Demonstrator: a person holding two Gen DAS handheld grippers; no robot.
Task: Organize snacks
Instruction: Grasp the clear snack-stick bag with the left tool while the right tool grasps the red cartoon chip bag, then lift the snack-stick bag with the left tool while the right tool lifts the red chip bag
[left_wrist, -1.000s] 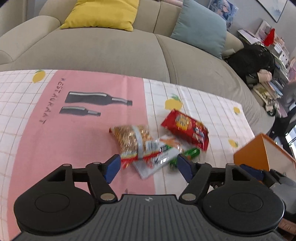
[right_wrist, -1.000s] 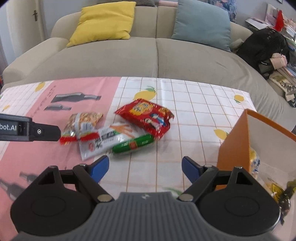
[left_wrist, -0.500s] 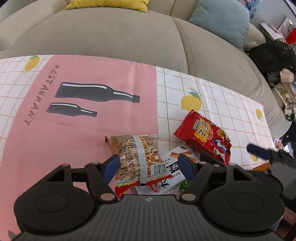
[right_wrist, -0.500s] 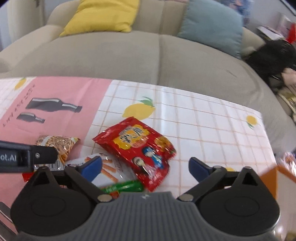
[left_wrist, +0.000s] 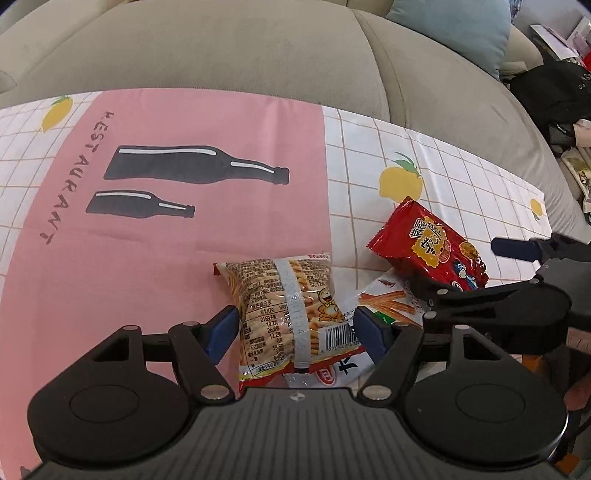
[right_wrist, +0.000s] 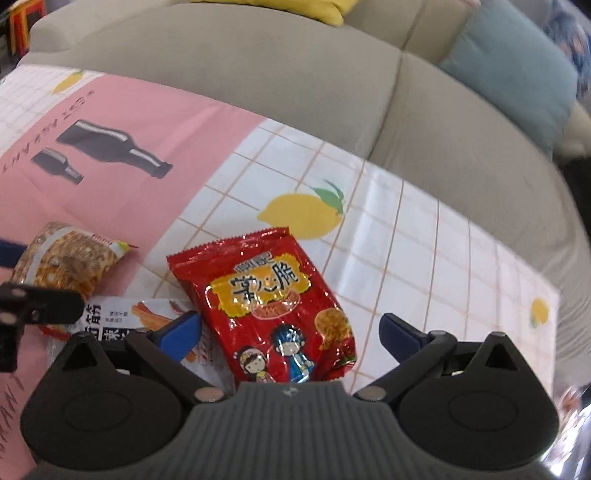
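A clear bag of pretzel sticks (left_wrist: 286, 299) lies on the tablecloth between the open fingers of my left gripper (left_wrist: 295, 334); it also shows at the left of the right wrist view (right_wrist: 70, 262). A red snack bag (right_wrist: 273, 306) lies between the open fingers of my right gripper (right_wrist: 291, 332); it shows at the right of the left wrist view (left_wrist: 430, 247). A white snack packet (left_wrist: 384, 301) lies partly under both bags, also seen in the right wrist view (right_wrist: 125, 314). The right gripper's body (left_wrist: 517, 302) sits beside my left gripper.
The pink and white checked tablecloth (left_wrist: 155, 258) covers the table, with a grey sofa (left_wrist: 221, 48) right behind it. A blue cushion (right_wrist: 517, 70) lies on the sofa. Dark clutter (left_wrist: 561, 96) sits at the far right.
Both grippers moved forward and down over the snacks. The pretzel bag now sits between the left fingers and the red bag between the right fingers. The orange box has left view.
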